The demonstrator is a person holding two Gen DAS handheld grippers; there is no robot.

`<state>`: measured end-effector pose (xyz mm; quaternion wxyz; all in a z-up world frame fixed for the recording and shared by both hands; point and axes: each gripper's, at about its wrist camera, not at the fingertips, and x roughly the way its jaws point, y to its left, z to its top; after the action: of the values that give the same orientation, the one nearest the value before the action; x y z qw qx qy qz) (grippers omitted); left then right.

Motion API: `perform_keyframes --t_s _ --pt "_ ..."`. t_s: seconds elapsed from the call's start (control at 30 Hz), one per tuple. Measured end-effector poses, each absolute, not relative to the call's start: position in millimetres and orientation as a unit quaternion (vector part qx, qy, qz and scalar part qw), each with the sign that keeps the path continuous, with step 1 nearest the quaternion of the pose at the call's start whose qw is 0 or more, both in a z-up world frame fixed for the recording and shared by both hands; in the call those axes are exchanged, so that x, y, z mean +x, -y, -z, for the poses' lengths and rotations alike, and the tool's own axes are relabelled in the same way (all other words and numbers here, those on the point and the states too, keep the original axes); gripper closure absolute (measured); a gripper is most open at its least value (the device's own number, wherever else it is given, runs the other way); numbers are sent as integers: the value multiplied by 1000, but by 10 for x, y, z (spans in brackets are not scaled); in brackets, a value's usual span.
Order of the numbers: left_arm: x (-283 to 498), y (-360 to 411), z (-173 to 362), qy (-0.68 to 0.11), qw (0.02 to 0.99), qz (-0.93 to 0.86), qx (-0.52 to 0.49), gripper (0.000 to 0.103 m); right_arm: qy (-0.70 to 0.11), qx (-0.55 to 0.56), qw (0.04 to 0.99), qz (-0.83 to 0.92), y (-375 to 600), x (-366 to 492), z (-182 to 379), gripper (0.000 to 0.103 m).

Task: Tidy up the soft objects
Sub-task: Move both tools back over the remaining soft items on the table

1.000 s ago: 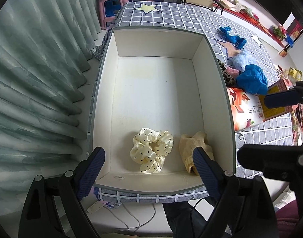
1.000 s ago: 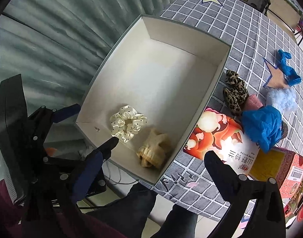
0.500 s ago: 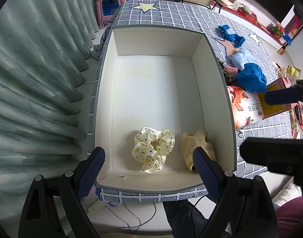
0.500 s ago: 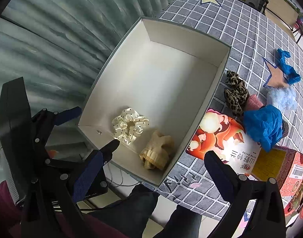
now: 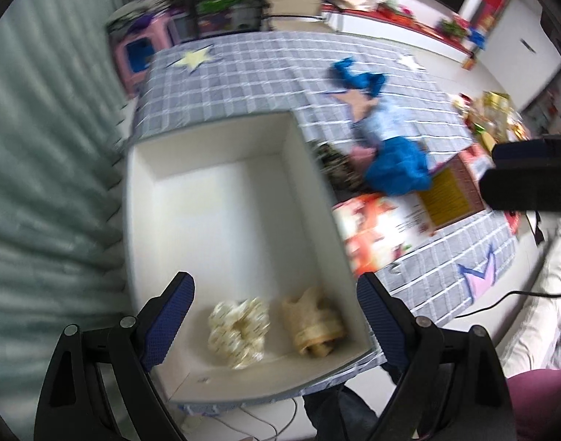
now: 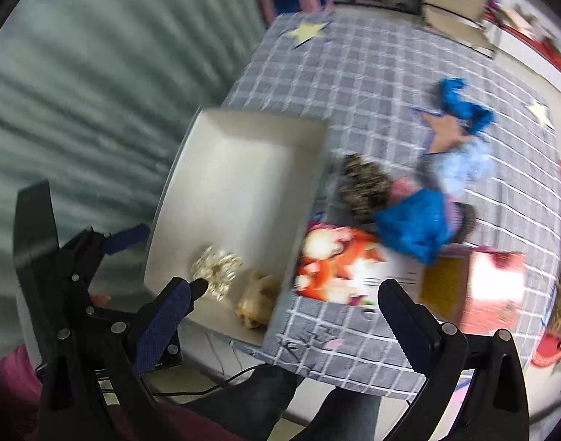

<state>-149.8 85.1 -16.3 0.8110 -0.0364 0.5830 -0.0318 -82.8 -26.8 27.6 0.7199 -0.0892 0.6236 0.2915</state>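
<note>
A white open box (image 5: 221,198) (image 6: 243,169) sits on the checked tablecloth. Inside its near end lie a cream dotted scrunchie (image 5: 240,330) (image 6: 216,270) and a tan scrunchie (image 5: 315,327) (image 6: 258,305). To its right on the cloth lie a leopard scrunchie (image 6: 365,185) (image 5: 335,169), a bright blue soft item (image 5: 398,169) (image 6: 416,228), a pale blue one (image 6: 460,165) (image 5: 383,125) and a dark blue one (image 5: 357,77) (image 6: 460,104). My left gripper (image 5: 277,305) is open and empty above the box's near end. My right gripper (image 6: 288,305) is open and empty over the box's near right corner. Both views are blurred.
A red-orange printed box (image 5: 379,231) (image 6: 339,268) and a yellow-red box (image 5: 449,187) (image 6: 475,283) lie right of the white box. Grey-green curtains (image 5: 41,169) hang on the left. The table's near edge (image 6: 317,367) is just below my grippers. Clutter lines the far wall.
Both grippers have swung to the right and pulled back, so the box now sits further left and smaller. The scrunchies in the box have not moved. Both jaws stay open.
</note>
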Motion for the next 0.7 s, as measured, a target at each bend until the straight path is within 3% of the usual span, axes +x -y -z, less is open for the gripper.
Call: perform_keyframes --t_s 0.3,0.7 --pt "-843 -281 144 -594 799 88 -42 11 -611 2 767 -195 1409 -239 -579 0" --pt "43 233 643 -652 747 118 -61 11 -648 49 741 -168 2132 304 -165 0"
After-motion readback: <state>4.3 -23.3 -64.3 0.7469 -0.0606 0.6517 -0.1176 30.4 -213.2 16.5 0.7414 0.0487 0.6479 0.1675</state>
